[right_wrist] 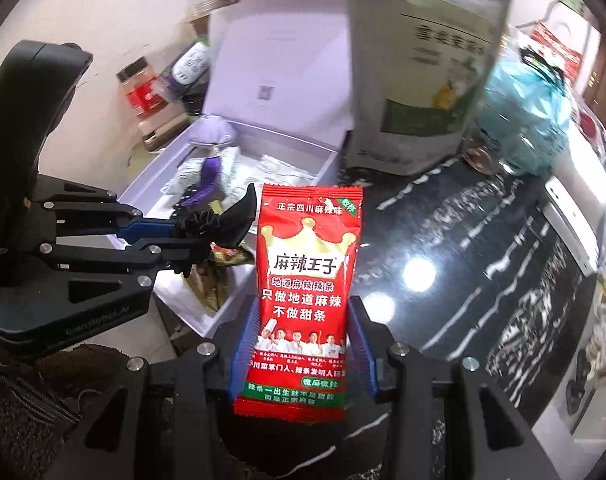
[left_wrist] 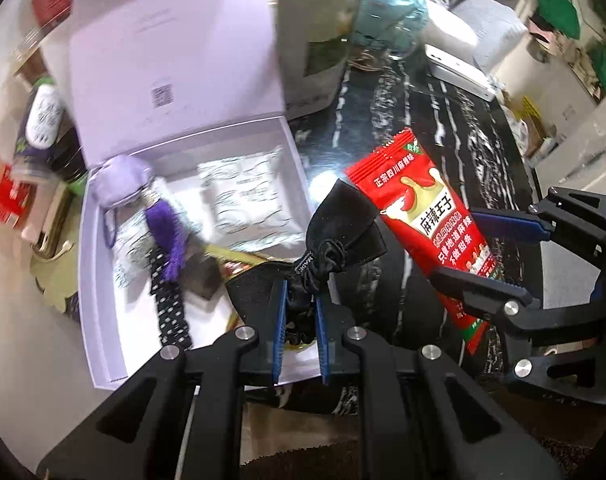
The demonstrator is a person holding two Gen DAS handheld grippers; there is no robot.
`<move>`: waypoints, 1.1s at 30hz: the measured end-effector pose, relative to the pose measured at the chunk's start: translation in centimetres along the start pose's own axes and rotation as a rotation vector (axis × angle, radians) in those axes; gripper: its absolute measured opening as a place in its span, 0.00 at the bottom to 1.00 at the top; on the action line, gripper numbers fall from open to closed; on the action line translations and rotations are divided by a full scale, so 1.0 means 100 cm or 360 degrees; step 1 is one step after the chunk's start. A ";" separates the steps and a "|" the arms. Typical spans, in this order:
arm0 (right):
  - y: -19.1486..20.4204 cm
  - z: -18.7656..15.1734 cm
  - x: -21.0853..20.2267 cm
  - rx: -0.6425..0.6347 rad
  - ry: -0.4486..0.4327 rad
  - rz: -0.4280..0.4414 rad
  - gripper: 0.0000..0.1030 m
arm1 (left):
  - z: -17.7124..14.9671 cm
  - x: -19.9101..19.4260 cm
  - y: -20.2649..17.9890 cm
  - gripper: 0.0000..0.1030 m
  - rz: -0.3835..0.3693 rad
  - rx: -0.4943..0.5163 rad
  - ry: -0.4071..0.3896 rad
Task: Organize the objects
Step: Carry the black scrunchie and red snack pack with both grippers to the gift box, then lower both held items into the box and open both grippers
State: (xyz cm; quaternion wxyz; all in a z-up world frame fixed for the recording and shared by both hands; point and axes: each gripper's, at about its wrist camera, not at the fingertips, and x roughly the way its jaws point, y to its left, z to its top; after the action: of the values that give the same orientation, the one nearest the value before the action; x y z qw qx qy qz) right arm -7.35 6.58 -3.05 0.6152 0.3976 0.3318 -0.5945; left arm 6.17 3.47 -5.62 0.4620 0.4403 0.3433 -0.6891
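Observation:
My left gripper (left_wrist: 301,300) is shut on a small black drawstring pouch (left_wrist: 343,228) and holds it above the near right corner of an open white box (left_wrist: 99,280). The pouch also shows in the right wrist view (right_wrist: 231,220), with the left gripper (right_wrist: 183,240) beside the box (right_wrist: 331,160). My right gripper (right_wrist: 303,344) is shut on a red snack packet (right_wrist: 303,280) and holds it upright above the dark marble table (right_wrist: 463,240), right of the box. The packet also shows in the left wrist view (left_wrist: 427,216), held by the right gripper (left_wrist: 499,256).
The box holds a lilac pouch (left_wrist: 123,180), a purple tassel (left_wrist: 167,232), white sachets (left_wrist: 251,196) and a spotted strap (left_wrist: 169,304). Jars and bottles (left_wrist: 43,120) stand left of it. A tall white bag (right_wrist: 423,72) and a teal bag (right_wrist: 531,112) stand behind.

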 end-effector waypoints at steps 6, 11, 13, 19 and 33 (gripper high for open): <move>0.018 0.012 0.011 -0.0105 0.0024 0.0053 0.43 | -0.009 -0.001 0.027 0.12 0.0031 -0.0099 -0.0002; 0.028 0.021 0.020 -0.0171 0.0045 0.0094 0.43 | -0.014 0.002 0.044 0.12 0.0054 -0.0176 0.0011; 0.033 0.025 0.025 -0.0207 0.0054 0.0118 0.43 | -0.016 0.004 0.052 0.12 0.0059 -0.0207 0.0018; 0.048 0.036 0.040 -0.0287 0.0090 0.0190 0.43 | -0.023 0.009 0.071 0.12 -0.0184 -0.0667 -0.0195; 0.065 0.052 0.072 -0.0361 0.0182 0.0309 0.43 | -0.032 0.046 0.105 0.12 -0.0214 -0.0774 -0.0075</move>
State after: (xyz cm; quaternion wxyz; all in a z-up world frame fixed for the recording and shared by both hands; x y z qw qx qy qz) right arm -0.65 -1.53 -6.38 0.6908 0.3888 0.3913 -0.4674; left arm 16.08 1.23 -11.74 0.5154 0.2762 0.5167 -0.6253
